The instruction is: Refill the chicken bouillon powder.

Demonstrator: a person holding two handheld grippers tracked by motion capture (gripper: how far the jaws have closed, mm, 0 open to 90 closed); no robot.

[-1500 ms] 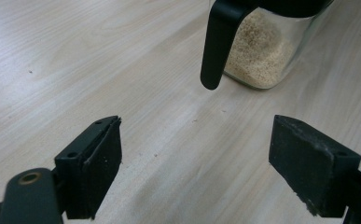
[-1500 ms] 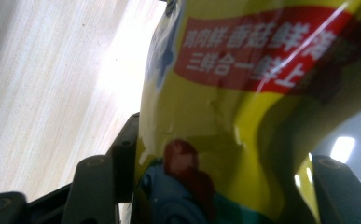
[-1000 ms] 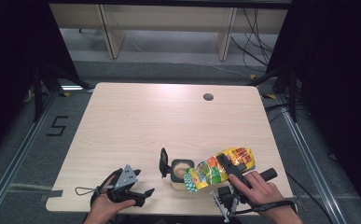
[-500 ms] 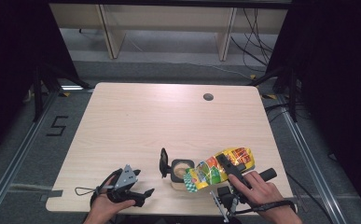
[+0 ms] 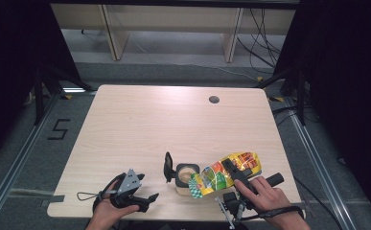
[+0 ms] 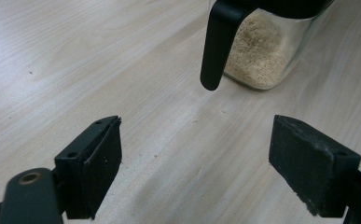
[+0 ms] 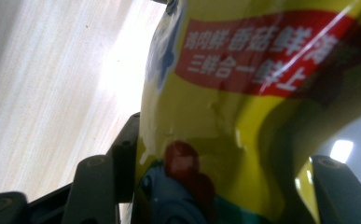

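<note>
Tongs first: right gripper clamped on the yellow seasoning bag, jaws either side of the pouch body in the right gripper view, foil bulging between them. Left gripper wide open, nothing between its pads.

Bag sits lower centre-right of the high view, held off the table. Long axis runs diagonal: fat end upper right, mouth end lower left, tilted down. Mouth end overlaps the rim of the glass jar, so bag lies directly right of and over the jar opening. Can't tell if anything is running out.

Jar: lower centre of frame, granules inside, pale tan, roughly half full by the look. Black flip lid stands open on jar's left side; in the left gripper view it hangs down at top centre.

Key relation: jar lies just right of the left gripper, apart, not touching. Left is the nearer free hand for steadying the jar or closing the lid; judgement only. Pour depends on the bag mouth staying over the rim.
</note>
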